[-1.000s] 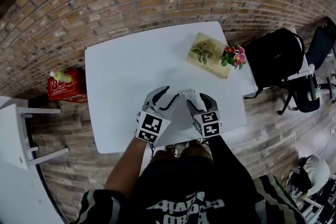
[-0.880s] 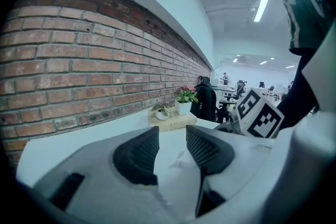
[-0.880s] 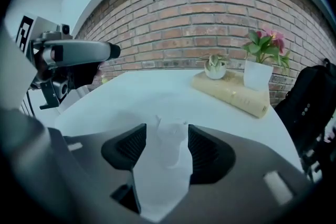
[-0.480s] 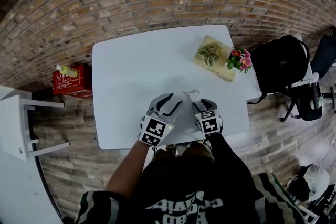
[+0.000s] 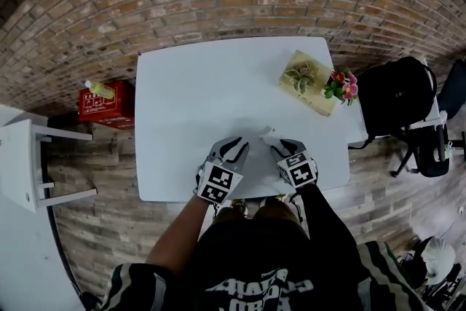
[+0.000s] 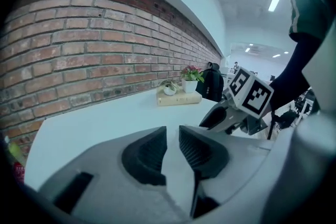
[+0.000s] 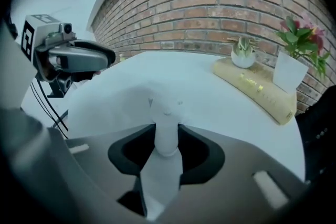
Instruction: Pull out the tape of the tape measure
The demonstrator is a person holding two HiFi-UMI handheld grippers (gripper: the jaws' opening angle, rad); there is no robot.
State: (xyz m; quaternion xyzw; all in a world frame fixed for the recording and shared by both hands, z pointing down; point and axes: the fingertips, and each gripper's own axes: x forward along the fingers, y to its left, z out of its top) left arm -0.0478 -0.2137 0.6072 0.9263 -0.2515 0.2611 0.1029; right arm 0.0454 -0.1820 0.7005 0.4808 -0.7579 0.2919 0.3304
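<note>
The tape measure (image 5: pixel 263 133) is a small white body, hard to pick out on the white table (image 5: pixel 196 84), near the front edge. My right gripper (image 5: pixel 277 145) is closing on it. In the right gripper view its dark pads (image 7: pixel 195 150) press both sides of the tape measure (image 7: pixel 167 131). My left gripper (image 5: pixel 237 146) sits just left of it, tips pointing at the right gripper. In the left gripper view my left gripper (image 6: pixel 173 147) is closing with a narrow gap left, and I cannot make out the tape in it.
A wooden board with a small succulent pot (image 5: pixel 306 80) and a white pot of pink flowers (image 5: pixel 342 86) lies at the table's far right corner. A black backpack (image 5: pixel 397 95) sits on a chair to the right. A red box (image 5: pixel 105 104) and a white stool (image 5: pixel 29 171) stand on the left.
Both grippers' jaws have narrowed from wide open. The right one has come in onto the white tape measure. The hands have stayed near the table's front edge.
</note>
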